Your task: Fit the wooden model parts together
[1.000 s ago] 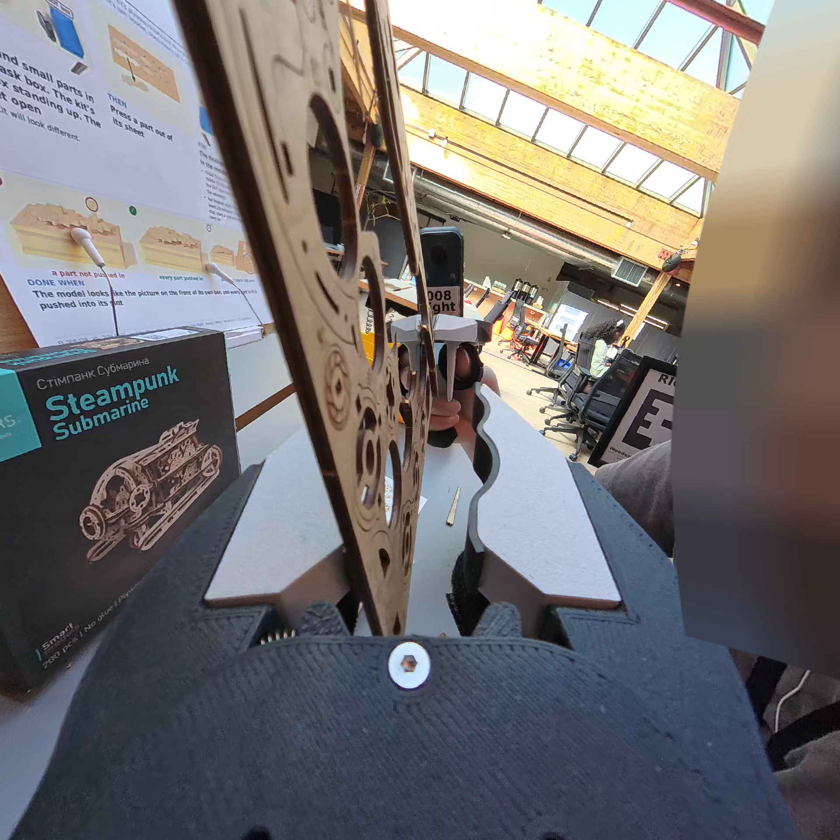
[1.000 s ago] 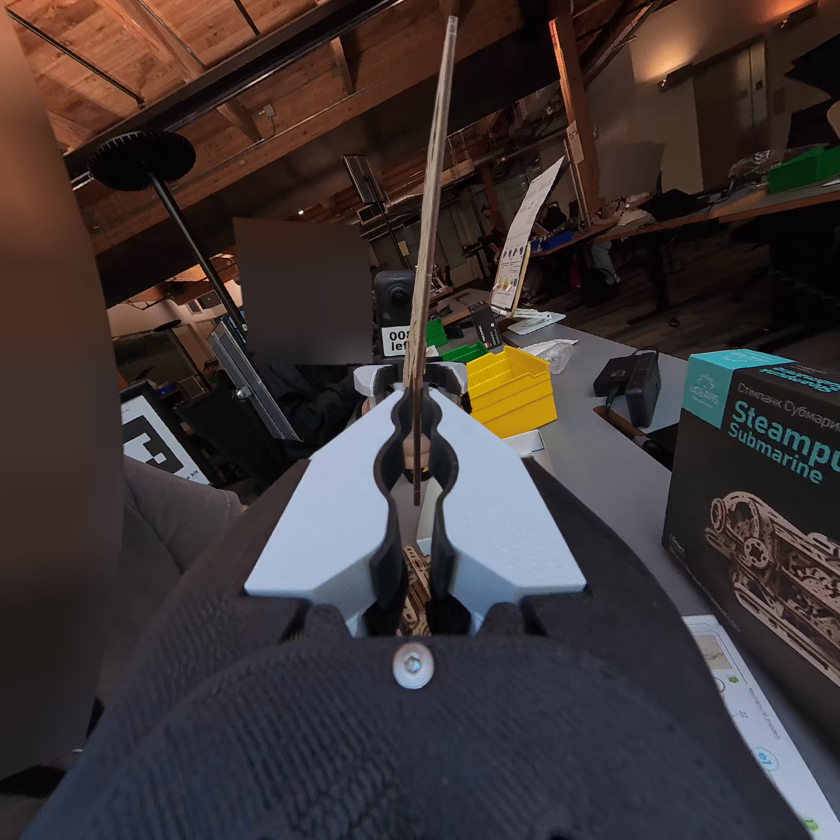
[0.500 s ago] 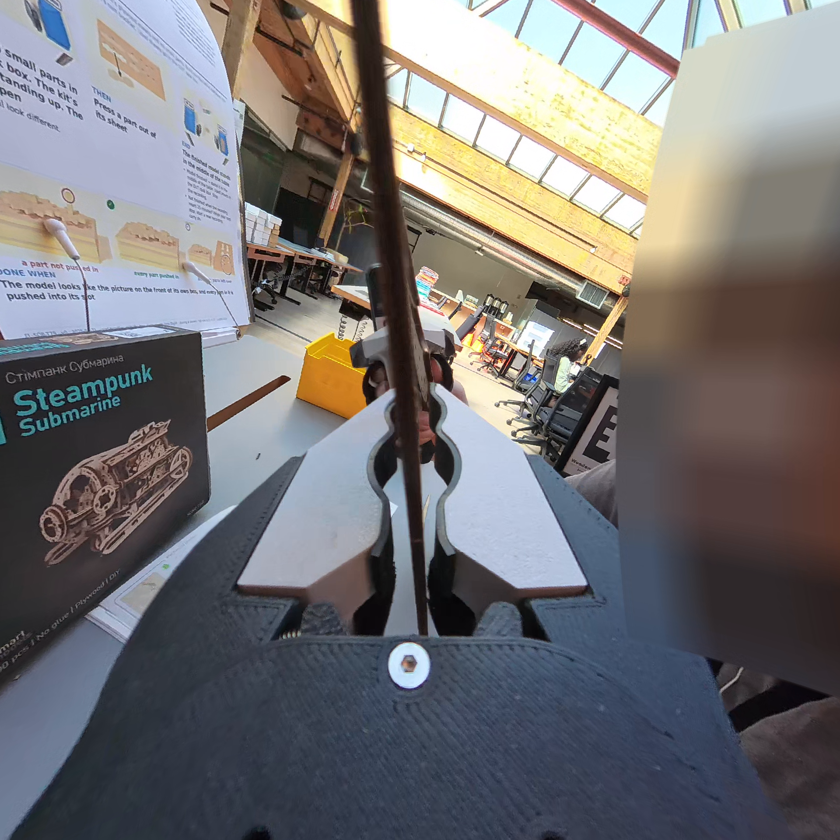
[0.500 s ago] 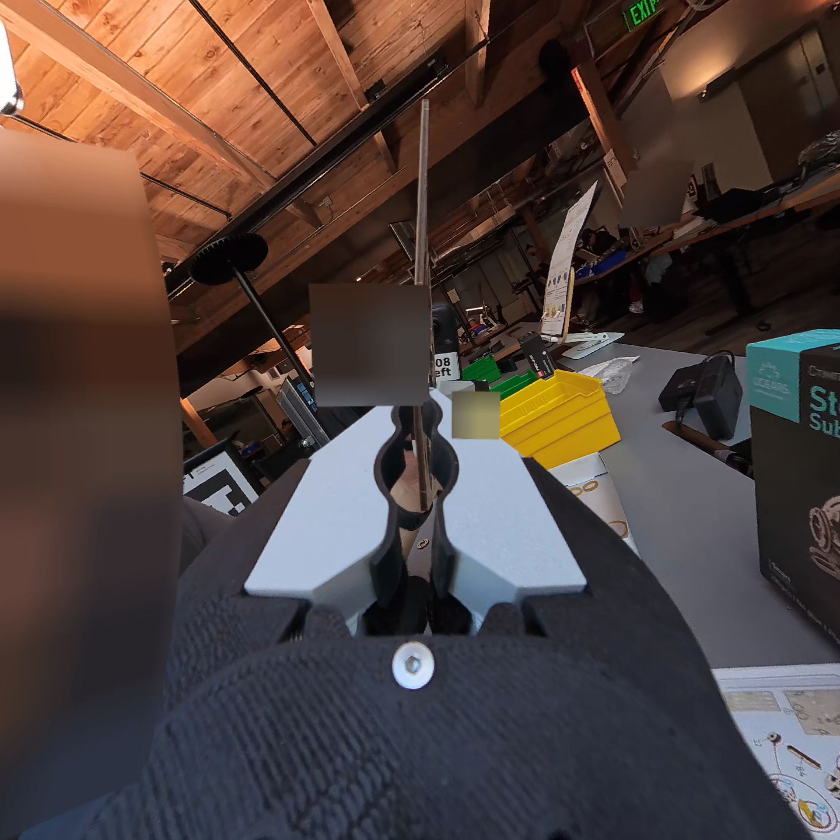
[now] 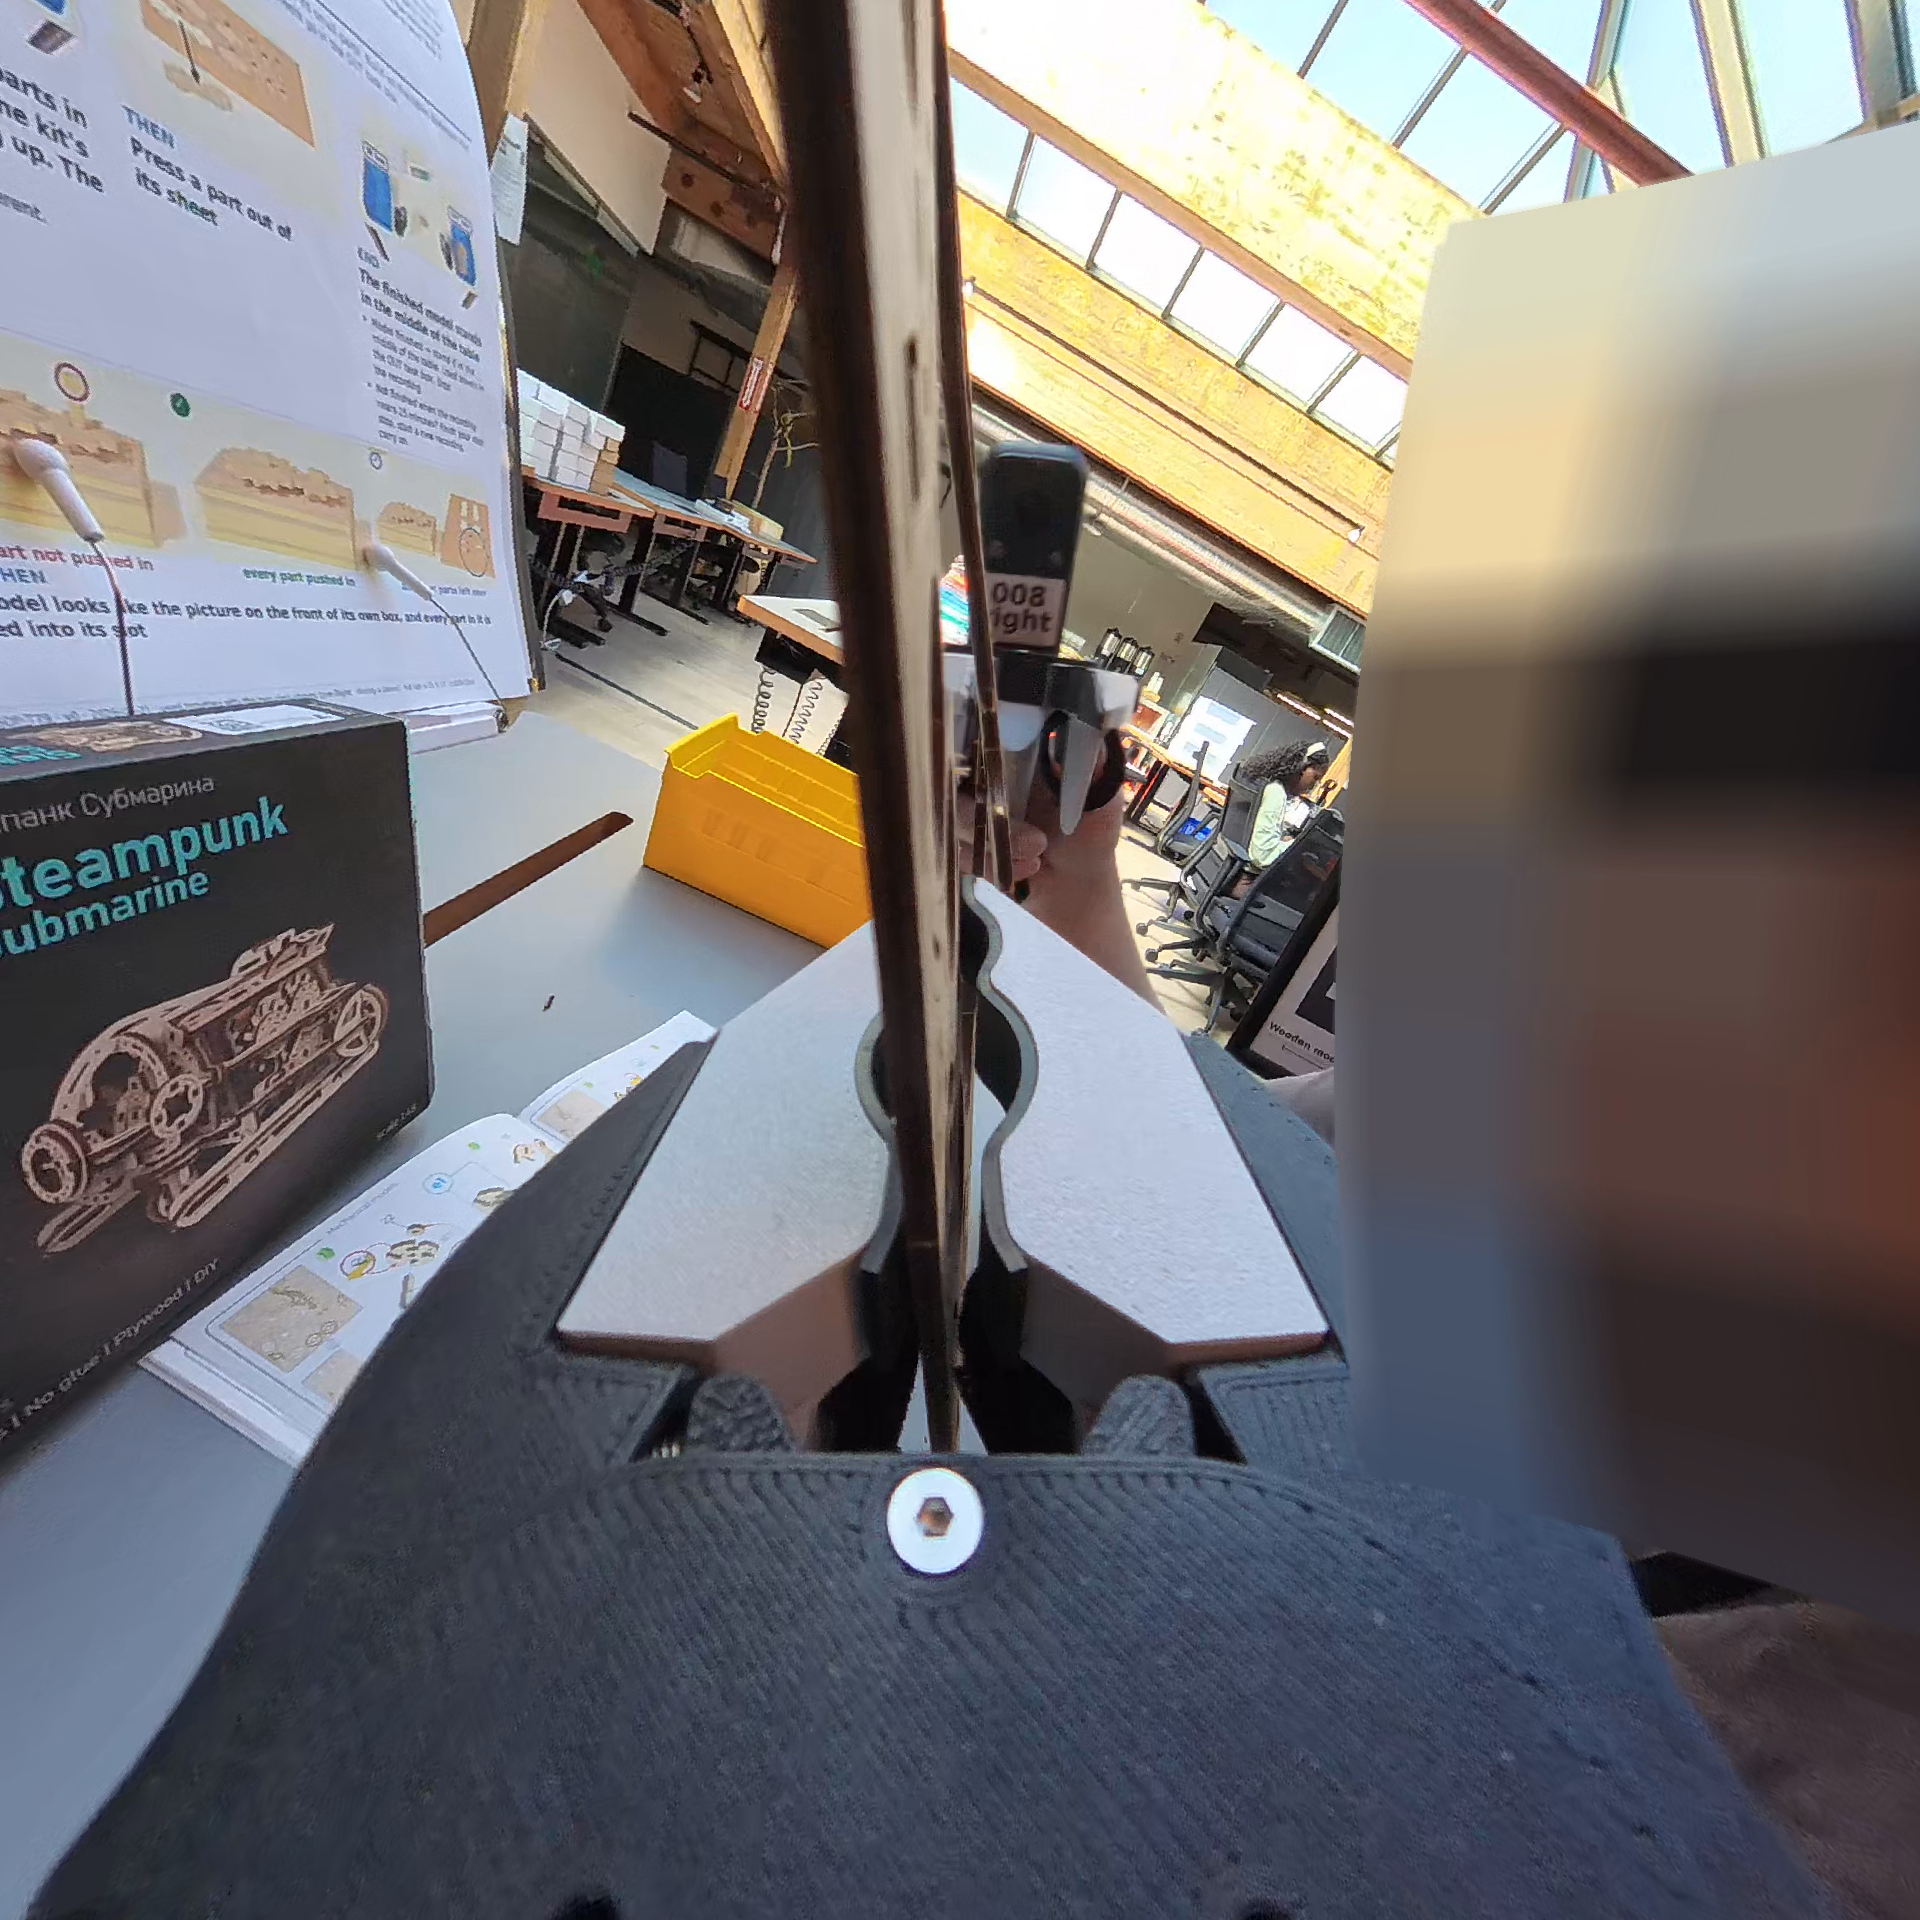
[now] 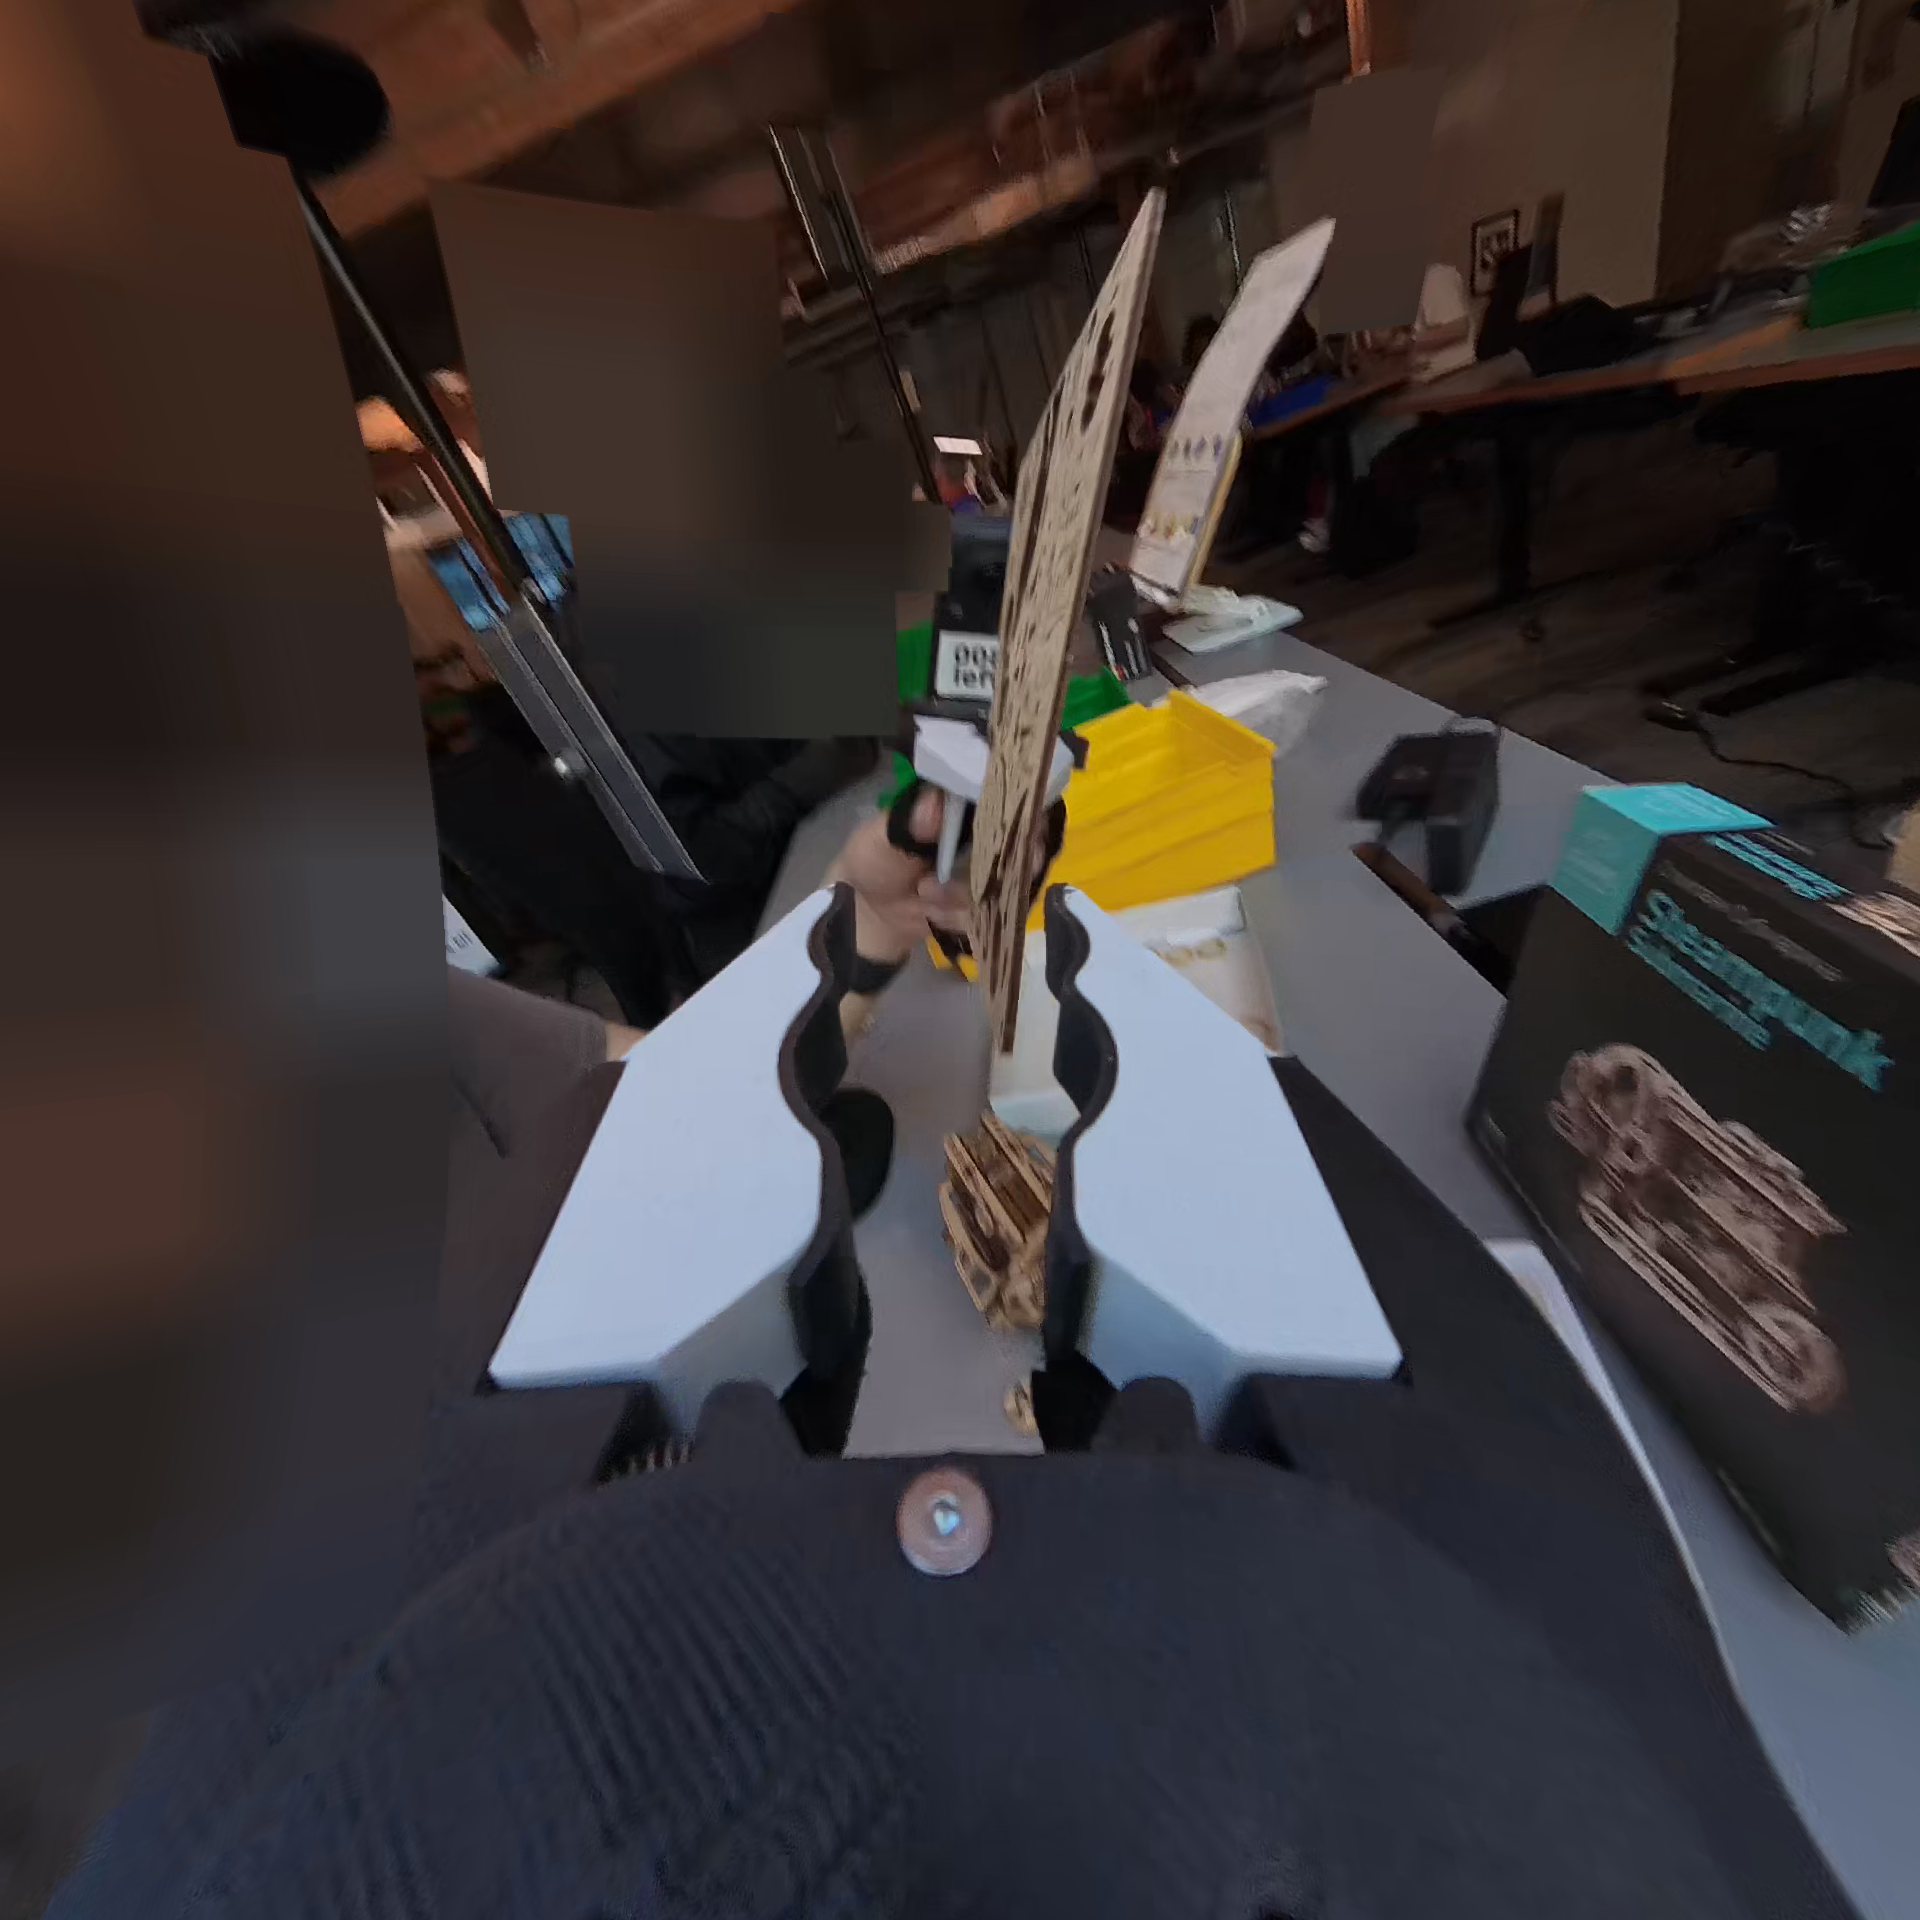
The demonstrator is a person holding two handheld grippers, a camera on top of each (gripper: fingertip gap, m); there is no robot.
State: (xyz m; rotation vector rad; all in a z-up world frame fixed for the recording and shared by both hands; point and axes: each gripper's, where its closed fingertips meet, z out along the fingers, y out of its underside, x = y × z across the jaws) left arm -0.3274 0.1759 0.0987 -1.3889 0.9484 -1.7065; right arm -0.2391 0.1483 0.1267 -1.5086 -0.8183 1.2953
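Observation:
My left gripper (image 5: 935, 935) is shut on a thin laser-cut wooden parts sheet (image 5: 894, 520), which stands upright and is seen edge-on. My right gripper (image 6: 945, 914) is open and empty, with the jaws wide apart above the grey table (image 6: 1340, 997). In the right wrist view the sheet (image 6: 1060, 582) stands tilted just beyond the fingertips, held by the left gripper (image 6: 987, 790). A small part-built wooden model (image 6: 997, 1216) lies on the table below the right gripper's fingers. The right gripper (image 5: 1039, 769) shows behind the sheet in the left wrist view. The right wrist view is blurred.
A black kit box (image 5: 197, 1018) (image 6: 1704, 1195) stands on the table. An open instruction booklet (image 5: 395, 1247) lies beside it. A yellow bin (image 5: 758, 821) (image 6: 1174, 800) sits farther back. An instruction poster (image 5: 239, 364) stands behind the box. A black device (image 6: 1444, 779) lies near the far edge.
My left gripper closed on the sheet. My right gripper then opened, let the sheet go and tipped down toward the table. The sheet now rests in the left gripper only.

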